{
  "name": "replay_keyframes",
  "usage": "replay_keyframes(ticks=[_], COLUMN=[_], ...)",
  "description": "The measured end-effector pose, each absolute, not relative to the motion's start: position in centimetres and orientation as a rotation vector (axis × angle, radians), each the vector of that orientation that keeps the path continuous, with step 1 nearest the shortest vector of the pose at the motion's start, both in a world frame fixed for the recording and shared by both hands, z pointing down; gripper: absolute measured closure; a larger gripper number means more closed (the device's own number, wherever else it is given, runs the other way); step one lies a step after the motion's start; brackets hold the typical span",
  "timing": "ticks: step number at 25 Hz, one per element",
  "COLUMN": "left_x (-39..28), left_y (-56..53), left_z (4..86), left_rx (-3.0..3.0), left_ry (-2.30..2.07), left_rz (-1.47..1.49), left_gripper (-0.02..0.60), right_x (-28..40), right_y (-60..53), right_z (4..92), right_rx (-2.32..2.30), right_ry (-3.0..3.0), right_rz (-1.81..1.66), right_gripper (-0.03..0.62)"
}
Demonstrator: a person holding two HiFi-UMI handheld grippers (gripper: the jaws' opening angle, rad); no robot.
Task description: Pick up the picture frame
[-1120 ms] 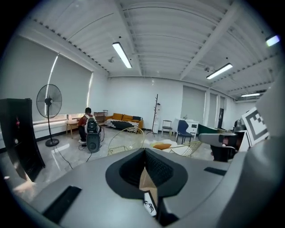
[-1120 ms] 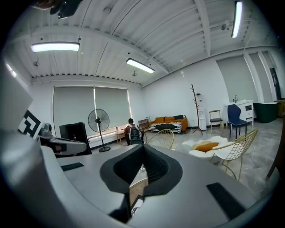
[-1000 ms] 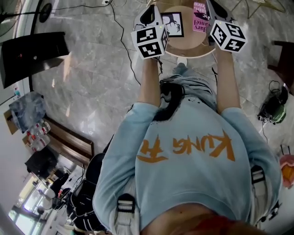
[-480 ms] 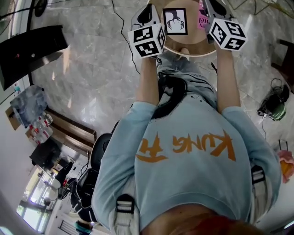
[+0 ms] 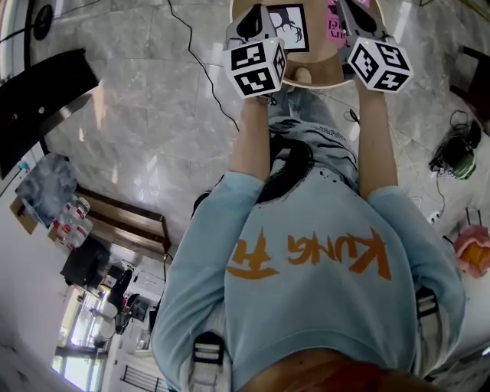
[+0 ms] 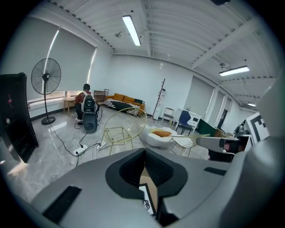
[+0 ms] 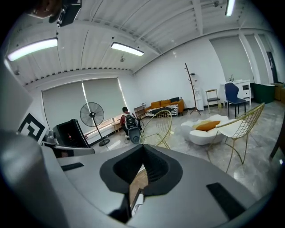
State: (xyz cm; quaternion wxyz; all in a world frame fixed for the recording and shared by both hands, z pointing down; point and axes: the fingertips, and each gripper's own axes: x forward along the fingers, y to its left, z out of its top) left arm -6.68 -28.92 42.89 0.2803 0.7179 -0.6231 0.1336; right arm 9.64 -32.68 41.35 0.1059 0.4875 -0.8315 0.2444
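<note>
Frame [image 5: 289, 27] lies flat on a round table [image 5: 329, 73] in the head view, just beside the left gripper [image 5: 255, 11], with a pink card [image 5: 334, 19] by the right gripper [image 5: 348, 11]. Left gripper view: jaws pressed together on nothing (a frame corner [image 6: 148, 200] shows through their hollow). Right gripper view: jaws likewise closed and empty, wood beneath.

Round wooden table [image 5: 329, 73] at the top of the head view with a pink card [image 5: 334, 21] on it; black cable [image 5: 197, 60] crosses the marble floor [image 5: 153, 115], wooden bench [image 5: 126, 218] at left. Left gripper view: standing fan [image 6: 46, 75], seated person [image 6: 85, 99] (back turned), gold wire chair [image 6: 120, 129], white pouf [image 6: 161, 137], sofa [image 6: 124, 99].
</note>
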Motion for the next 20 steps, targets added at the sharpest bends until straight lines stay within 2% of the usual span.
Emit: replay_keyframes(ticks=[20], left_x=[-6.3], left_y=[-23.4], left_z=[60.7], left_rx=[1.728], left_ry=[-1.49], left_rz=[0.485], left_gripper=[0.561], right_x=[10.1], right_y=[-26.4], right_z=[58.9], right_rx=[1.342], right_ry=[-2.205], right_rz=[0.994], right_gripper=[0.597])
